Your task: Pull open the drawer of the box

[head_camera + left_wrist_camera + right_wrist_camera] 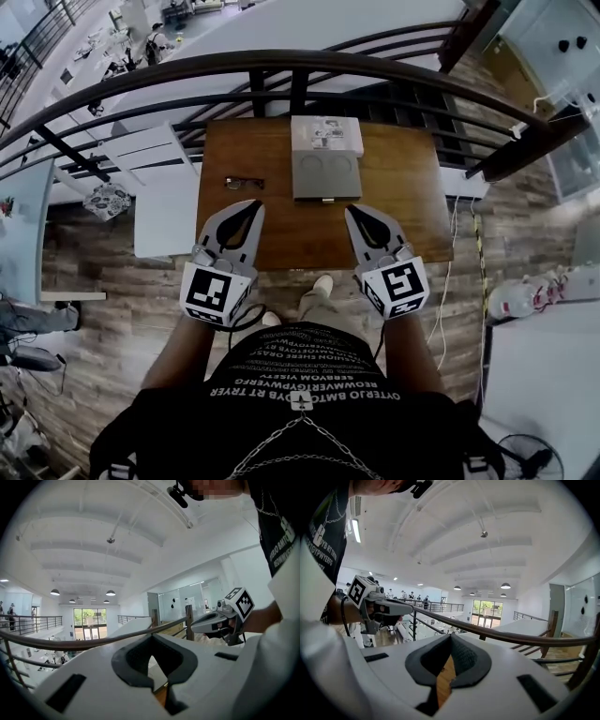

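- The box (325, 174) is grey and lies flat at the far middle of the wooden surface (412, 202). Its top shows two round recesses side by side.
- A white printed piece (326, 135) lies against the box's far edge. I cannot tell whether it belongs to the box.
- The drawer front (326, 197) faces the person at the box's near edge, with a small pale tab at its middle. It sits flush with the box and is not pulled out.
- The left gripper (255, 203) hangs over the near left part of the surface, pointing toward the far side. Its jaws are closed tip to tip with nothing between them. It is apart from the box, near and to the left of it.
- The right gripper (352, 211) hangs over the near right part of the surface. Its jaws are likewise closed and empty, with the tips just short of the box's near right corner and not touching it.
- A pair of glasses (244, 183) lies on the surface left of the box, just beyond the left gripper's tips.
- A dark curved railing (281, 64) runs past the far edge of the surface.
- The person's shoes (321, 286) stand on the wood-patterned floor (112, 309) at the near edge, between the two grippers.
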`<state>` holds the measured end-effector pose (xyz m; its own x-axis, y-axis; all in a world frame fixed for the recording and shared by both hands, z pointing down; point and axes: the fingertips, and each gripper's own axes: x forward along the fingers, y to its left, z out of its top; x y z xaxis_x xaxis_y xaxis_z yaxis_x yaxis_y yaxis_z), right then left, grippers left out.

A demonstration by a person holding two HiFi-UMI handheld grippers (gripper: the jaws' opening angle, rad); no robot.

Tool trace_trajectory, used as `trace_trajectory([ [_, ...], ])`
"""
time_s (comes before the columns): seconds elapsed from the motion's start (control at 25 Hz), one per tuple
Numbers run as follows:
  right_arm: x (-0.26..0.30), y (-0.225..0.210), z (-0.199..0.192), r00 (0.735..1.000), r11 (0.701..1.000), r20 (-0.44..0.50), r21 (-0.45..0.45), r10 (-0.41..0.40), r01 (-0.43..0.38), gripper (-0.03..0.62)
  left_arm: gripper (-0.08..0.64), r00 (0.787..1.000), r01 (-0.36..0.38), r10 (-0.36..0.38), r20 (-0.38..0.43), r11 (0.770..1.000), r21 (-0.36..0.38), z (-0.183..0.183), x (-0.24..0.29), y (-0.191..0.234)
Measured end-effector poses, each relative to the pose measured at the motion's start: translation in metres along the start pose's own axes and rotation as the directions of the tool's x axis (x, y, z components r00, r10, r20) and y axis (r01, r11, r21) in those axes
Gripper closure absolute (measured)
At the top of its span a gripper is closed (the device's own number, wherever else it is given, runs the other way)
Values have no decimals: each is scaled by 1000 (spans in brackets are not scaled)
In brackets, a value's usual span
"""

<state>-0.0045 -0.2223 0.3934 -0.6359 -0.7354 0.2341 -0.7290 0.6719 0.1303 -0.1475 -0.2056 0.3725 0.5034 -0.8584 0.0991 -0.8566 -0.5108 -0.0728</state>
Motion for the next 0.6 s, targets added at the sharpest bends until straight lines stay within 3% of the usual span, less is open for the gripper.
trace_trajectory([
  [0.16, 16, -36, -16, 1000, 1000, -22, 12, 11, -11, 597, 560, 1000, 9, -9, 1, 1000, 27, -1, 40, -3],
  [0.6, 65, -109, -39, 997, 998, -52, 40, 55, -53, 597, 560, 998, -45, 45, -39, 999, 5, -4, 123, 22],
])
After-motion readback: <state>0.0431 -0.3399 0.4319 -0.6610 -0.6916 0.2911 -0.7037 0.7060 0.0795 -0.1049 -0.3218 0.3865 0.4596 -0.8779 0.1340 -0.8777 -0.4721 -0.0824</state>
